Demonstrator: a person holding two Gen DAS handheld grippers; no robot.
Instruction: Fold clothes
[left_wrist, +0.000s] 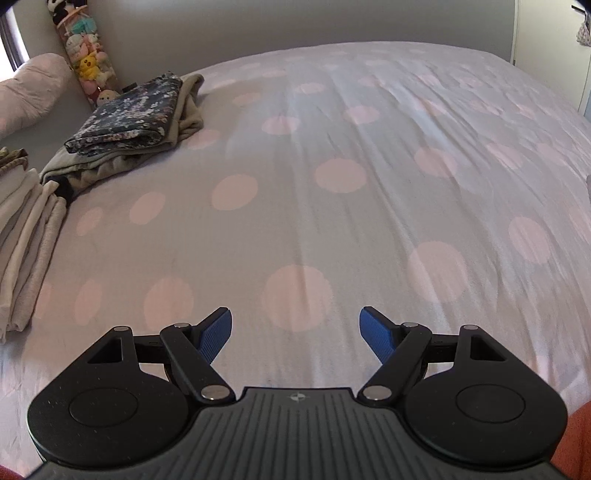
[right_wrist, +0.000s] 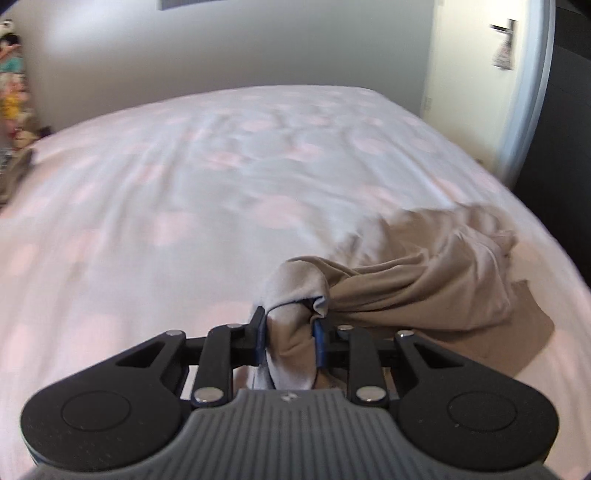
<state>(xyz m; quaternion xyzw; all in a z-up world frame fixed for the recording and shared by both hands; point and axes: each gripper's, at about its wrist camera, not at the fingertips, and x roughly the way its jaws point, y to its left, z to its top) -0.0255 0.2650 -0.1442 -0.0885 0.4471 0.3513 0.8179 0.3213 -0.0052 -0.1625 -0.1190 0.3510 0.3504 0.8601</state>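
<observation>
Clenched on a bunched beige garment (right_wrist: 424, 280), the right claw (right_wrist: 290, 332) hangs over the spotted bed (right_wrist: 184, 184); the left claw (left_wrist: 295, 332) gapes empty near folded stacks (left_wrist: 129, 122).

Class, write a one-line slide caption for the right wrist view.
Right tongs clamp a bunched beige garment trailing across the polka-dot bedspread.

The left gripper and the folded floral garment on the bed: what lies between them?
In the left wrist view, only bare polka-dot bedsheet lies between the open left gripper and the folded floral garment; no loose clothing is there.
</observation>
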